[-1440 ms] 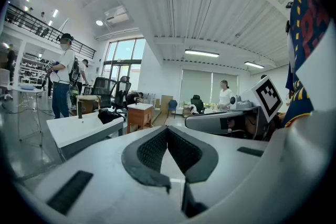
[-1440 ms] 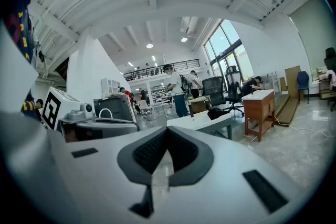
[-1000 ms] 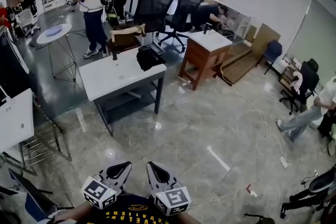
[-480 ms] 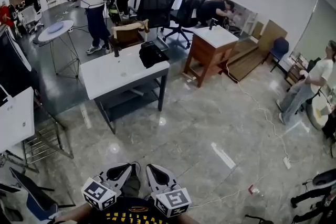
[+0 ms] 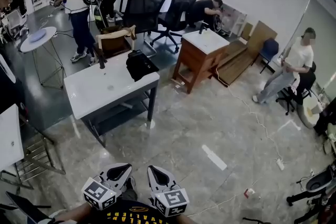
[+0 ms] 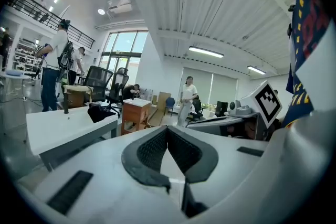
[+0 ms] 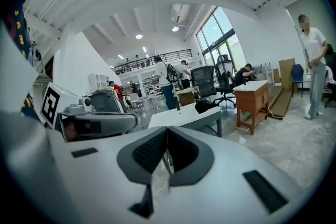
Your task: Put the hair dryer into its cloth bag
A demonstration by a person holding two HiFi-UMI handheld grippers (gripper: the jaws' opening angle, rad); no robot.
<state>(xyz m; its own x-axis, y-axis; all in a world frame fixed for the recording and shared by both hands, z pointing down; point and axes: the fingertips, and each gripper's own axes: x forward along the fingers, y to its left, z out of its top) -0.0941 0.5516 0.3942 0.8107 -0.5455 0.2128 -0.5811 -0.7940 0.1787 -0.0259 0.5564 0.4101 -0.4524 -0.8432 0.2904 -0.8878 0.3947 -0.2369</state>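
Note:
A black cloth bag (image 5: 138,64) lies at the far right corner of a white table (image 5: 100,89), several steps ahead of me. A slim dark upright object (image 5: 101,59) stands near the table's back edge; I cannot tell whether it is the hair dryer. Both grippers hang low against my body. The left gripper (image 5: 122,168) and right gripper (image 5: 154,170) are shut with nothing between the pads. The left gripper view shows its shut jaws (image 6: 167,128) with the bag (image 6: 100,112) far beyond. In the right gripper view the bag (image 7: 206,105) sits past the shut tips (image 7: 167,128).
A brown wooden cabinet (image 5: 202,57) stands right of the table, with black office chairs (image 5: 144,10) behind. People stand at the back left, and one person (image 5: 291,68) at the right. A cable (image 5: 252,113) and a white strip (image 5: 214,157) lie on the floor.
I have walked forward, so the table and bag sit nearer and further left in the head view. A person has walked in at the right. Both grippers stay shut.

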